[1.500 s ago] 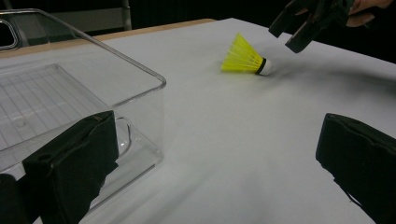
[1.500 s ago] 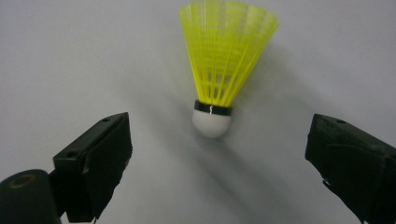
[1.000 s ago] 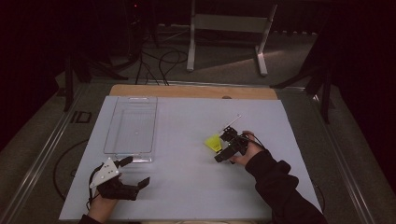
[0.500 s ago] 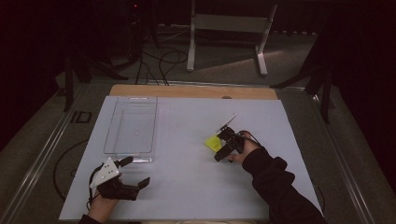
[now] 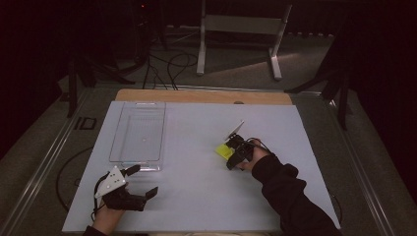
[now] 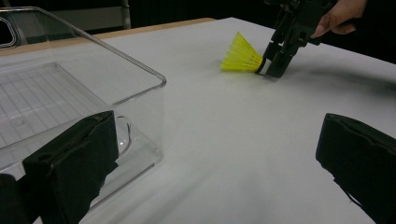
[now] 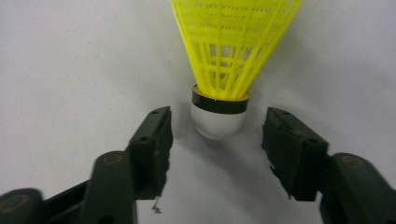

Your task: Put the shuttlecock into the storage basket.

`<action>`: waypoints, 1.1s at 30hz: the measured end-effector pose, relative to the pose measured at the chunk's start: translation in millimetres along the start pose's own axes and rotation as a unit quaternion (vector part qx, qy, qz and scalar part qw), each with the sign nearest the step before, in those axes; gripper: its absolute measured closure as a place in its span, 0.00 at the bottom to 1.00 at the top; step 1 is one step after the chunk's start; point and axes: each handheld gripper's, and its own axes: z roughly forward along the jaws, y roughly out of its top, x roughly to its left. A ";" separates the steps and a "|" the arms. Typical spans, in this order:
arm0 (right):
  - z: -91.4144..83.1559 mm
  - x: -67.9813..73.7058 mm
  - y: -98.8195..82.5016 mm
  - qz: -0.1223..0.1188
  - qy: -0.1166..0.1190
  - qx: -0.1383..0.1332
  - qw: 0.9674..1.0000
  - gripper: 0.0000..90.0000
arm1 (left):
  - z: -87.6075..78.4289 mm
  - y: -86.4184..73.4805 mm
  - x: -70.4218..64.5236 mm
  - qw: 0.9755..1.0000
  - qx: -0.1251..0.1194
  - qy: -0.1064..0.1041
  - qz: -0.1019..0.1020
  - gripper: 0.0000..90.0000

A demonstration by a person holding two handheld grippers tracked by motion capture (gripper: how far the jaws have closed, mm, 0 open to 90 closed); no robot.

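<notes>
You are edging your right claw (image 7: 217, 140) forward, its jaws now gaping empty either side of the shuttlecock's (image 7: 227, 56) cork, readying a pinch.

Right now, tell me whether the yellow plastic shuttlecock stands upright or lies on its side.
On its side. The yellow plastic shuttlecock lies on the white tabletop, skirt pointing away from the right tongs, whose open jaws flank its white cork tip.

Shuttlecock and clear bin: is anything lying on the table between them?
No. In the high view, only bare white table separates the yellow shuttlecock from the clear bin; the left gripper view shows the same.
</notes>
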 end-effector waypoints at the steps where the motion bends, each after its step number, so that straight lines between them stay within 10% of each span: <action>1: 0.6 0.2 0.5 0.001 0.000 0.000 1.000 0.51 | 0.0 0.0 0.0 1.000 0.000 0.000 0.000 0.00; 17: 3.1 -1.6 6.8 0.003 -0.022 0.011 1.000 0.72 | 0.3 -0.1 -0.1 1.000 0.001 0.000 0.000 0.00; 33: -7.9 -0.1 4.0 -0.056 -0.002 0.016 0.998 0.74 | 1.0 -0.2 -0.1 1.000 0.002 -0.003 0.000 0.00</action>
